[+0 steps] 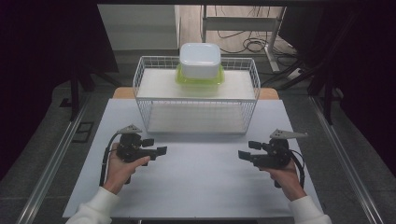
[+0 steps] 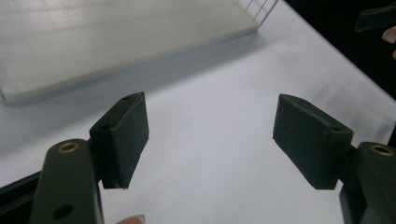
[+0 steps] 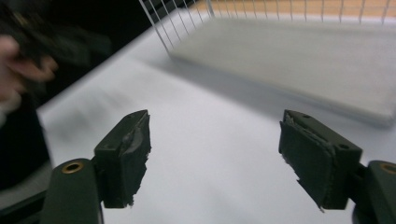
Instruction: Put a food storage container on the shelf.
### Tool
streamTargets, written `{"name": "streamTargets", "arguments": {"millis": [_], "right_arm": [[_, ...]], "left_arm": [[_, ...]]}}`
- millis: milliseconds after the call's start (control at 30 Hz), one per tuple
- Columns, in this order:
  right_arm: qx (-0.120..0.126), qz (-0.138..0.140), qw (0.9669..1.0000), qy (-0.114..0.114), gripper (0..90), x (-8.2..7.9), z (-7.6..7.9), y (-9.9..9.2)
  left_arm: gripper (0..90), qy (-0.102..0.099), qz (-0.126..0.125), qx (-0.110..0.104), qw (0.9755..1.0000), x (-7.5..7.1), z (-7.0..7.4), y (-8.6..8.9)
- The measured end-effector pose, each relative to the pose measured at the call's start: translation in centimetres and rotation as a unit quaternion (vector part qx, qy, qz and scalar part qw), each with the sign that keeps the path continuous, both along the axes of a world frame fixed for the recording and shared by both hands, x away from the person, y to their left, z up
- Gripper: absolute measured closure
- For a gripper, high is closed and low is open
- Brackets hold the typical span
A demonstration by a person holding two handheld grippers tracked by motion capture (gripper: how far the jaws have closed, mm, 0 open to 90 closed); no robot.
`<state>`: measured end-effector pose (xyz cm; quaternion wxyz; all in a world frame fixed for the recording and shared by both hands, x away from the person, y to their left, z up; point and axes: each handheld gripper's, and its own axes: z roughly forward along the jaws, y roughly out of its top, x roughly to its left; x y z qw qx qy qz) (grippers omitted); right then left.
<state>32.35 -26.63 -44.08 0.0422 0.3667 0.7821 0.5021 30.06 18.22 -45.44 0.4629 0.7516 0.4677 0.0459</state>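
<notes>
The left gripper (image 1: 156,150) has its two black jaws spread wide, with nothing between them. The right gripper (image 1: 243,154) is spread wide too and holds nothing. Both hang over the near part of the white table (image 1: 201,182). The white wire basket (image 1: 196,100) stands far from them, in the middle. A white plastic box (image 1: 200,59) on a green plastic tub (image 1: 200,80) sits on the basket's top shelf.

Left gripper (image 1: 158,147) and right gripper (image 1: 247,150) level, facing inward, fingers (image 2: 122,135) spread, nothing between them.
</notes>
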Motion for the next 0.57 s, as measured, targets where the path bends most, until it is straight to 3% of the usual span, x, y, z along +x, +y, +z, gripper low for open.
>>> {"name": "streamTargets", "arguments": {"millis": [167, 467, 567], "right_arm": [[-0.004, 0.001, 1.0, -0.001, 23.6, 0.0, -0.5, 0.4], [-0.002, -0.021, 0.9997, 0.011, 21.8, 0.3, -1.2, -0.4], [0.027, -0.016, 0.9994, 0.013, 20.2, 0.3, -1.2, -0.6]], "left_arm": [[26.4, 0.003, -0.002, 0.002, 1.0, 0.0, -0.2, 0.0], [26.4, 0.027, -0.011, 0.004, 0.9996, 0.4, -1.3, -0.1], [26.3, 0.028, -0.009, 0.013, 0.9995, 0.6, -1.6, -0.2]]}}
